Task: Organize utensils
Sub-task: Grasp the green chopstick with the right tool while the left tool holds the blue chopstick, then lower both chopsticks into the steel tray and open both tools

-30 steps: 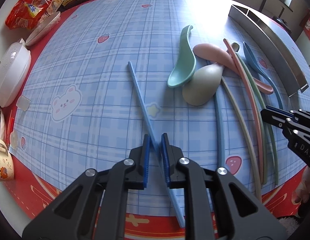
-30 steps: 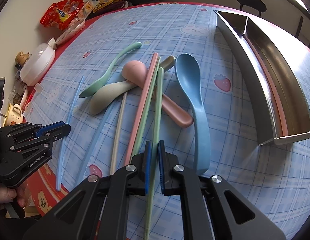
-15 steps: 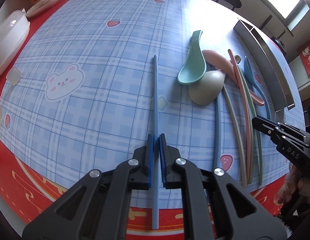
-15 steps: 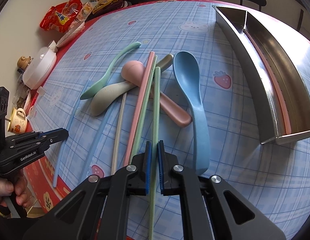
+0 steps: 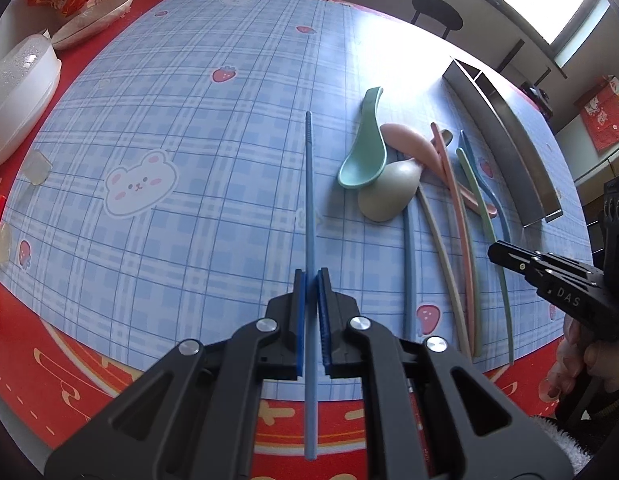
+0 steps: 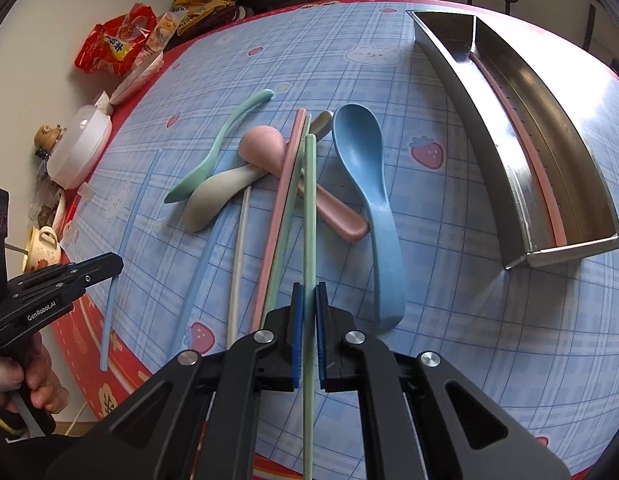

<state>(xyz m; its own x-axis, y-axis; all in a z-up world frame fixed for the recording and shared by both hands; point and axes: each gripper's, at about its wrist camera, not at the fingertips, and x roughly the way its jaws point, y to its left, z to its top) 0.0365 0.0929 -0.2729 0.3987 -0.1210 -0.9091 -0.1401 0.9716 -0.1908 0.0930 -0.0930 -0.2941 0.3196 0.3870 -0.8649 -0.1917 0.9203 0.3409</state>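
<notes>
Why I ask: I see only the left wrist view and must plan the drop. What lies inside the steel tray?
Observer: One pink chopstick lies lengthwise inside the steel tray; nothing else shows in it.
Operator: My view shows the right gripper only from the side. Is it holding anything?
Observer: Yes. The right gripper is shut on a green chopstick, gripping it near its near end, with the far tip by the spoon pile.
</notes>
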